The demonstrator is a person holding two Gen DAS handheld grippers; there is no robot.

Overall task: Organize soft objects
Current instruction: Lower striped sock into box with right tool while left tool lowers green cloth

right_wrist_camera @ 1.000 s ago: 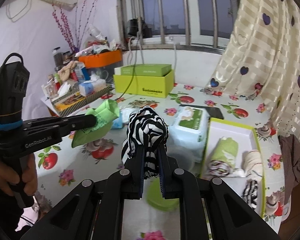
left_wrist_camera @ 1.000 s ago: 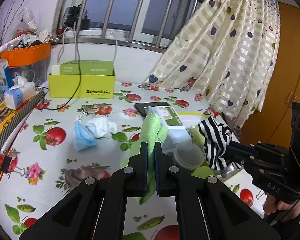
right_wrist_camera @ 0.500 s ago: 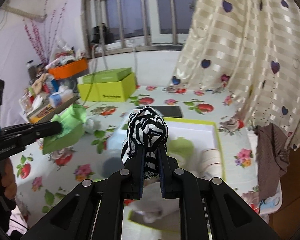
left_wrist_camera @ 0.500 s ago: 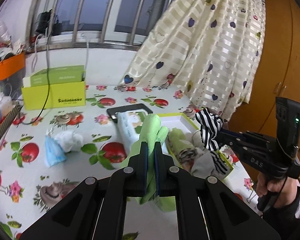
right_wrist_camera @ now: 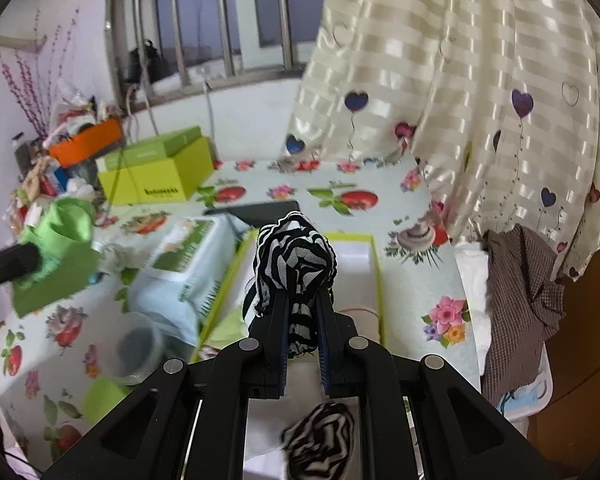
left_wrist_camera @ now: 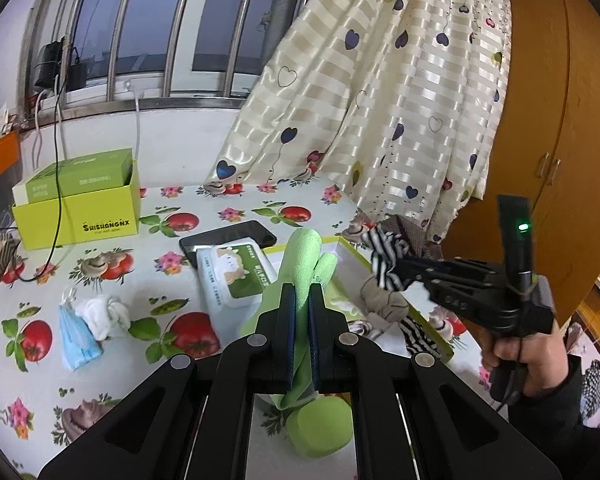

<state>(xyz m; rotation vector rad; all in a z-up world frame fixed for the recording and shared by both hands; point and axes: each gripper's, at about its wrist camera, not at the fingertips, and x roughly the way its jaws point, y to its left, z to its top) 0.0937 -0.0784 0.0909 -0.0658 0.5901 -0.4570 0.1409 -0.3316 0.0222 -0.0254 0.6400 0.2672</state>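
My left gripper (left_wrist_camera: pixel 302 308) is shut on a green cloth (left_wrist_camera: pixel 306 256) that stands up between its fingers, above the flowered tablecloth just left of the tray. My right gripper (right_wrist_camera: pixel 303 304) is shut on a black-and-white striped cloth (right_wrist_camera: pixel 296 252), held over the white tray with a lime rim (right_wrist_camera: pixel 376 256). In the left wrist view the right gripper (left_wrist_camera: pixel 396 268) reaches in from the right, a hand on its handle. Rolled cloths lie in the tray, among them another striped cloth (right_wrist_camera: pixel 320 440). A white cloth (left_wrist_camera: pixel 104 312) and a blue mask (left_wrist_camera: pixel 76 336) lie on the table to the left.
A wet-wipes pack (left_wrist_camera: pixel 236 276) and a black phone (left_wrist_camera: pixel 228 238) lie left of the tray. A clear cup (right_wrist_camera: pixel 138 348) and green lid (right_wrist_camera: pixel 100 400) sit near the front. A lime box (left_wrist_camera: pixel 76 208) stands at the back. A heart-print curtain and a brown checked cloth (right_wrist_camera: pixel 520 300) hang on the right.
Both grippers have swung to the right with their cloths. The striped cloth now hangs over the tray, and the green cloth has come up beside the tray's left edge.
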